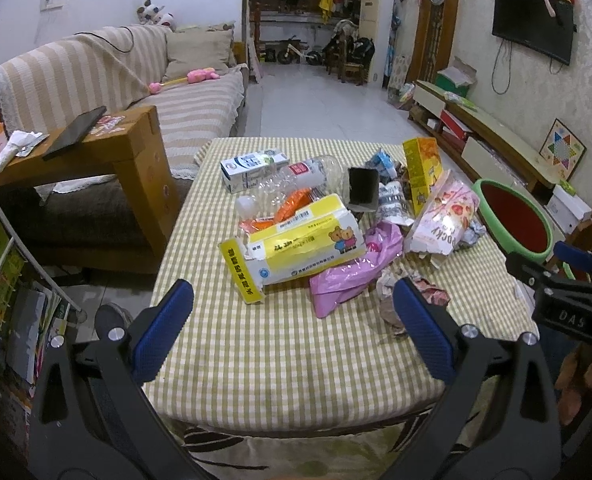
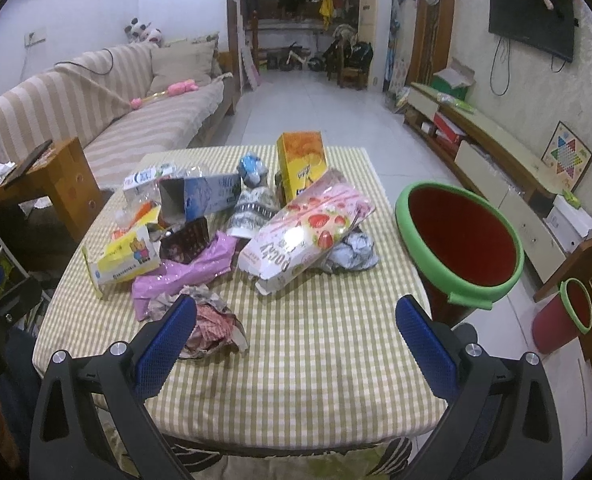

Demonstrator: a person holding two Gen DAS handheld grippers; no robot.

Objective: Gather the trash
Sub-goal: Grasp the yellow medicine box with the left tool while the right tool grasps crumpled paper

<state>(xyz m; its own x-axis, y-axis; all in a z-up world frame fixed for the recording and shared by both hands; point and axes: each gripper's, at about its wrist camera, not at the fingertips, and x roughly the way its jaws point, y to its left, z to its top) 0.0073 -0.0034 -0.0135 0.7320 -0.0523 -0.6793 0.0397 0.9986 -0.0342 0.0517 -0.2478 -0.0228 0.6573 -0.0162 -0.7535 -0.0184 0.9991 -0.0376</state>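
Bin (image 1: 495, 222) base hidden, perhaps behind table (image 1: 296, 360)

Trash lies heaped mid-surface: a torn yellow box (image 1: 296, 240), a pink bag (image 1: 351, 272), a Pocky pouch (image 2: 303, 228), crumpled paper (image 2: 212, 320). A red green-rimmed bin (image 2: 463, 240) stands just beside the surface's right edge.

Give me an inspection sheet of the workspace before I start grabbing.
Surface: green-checked tablecloth table, near half bare.
Job's things: yellow bear-print carton, pink Pocky strawberry box, pink plastic bag, crumpled paper wad, clear plastic bottle; green-rimmed red bin beside the table.
Clutter: nothing seen.
Grippers: left tool open, empty; right tool open, empty.
Cables: black wires under wall television.
Surroundings: striped sofa, wooden side table.
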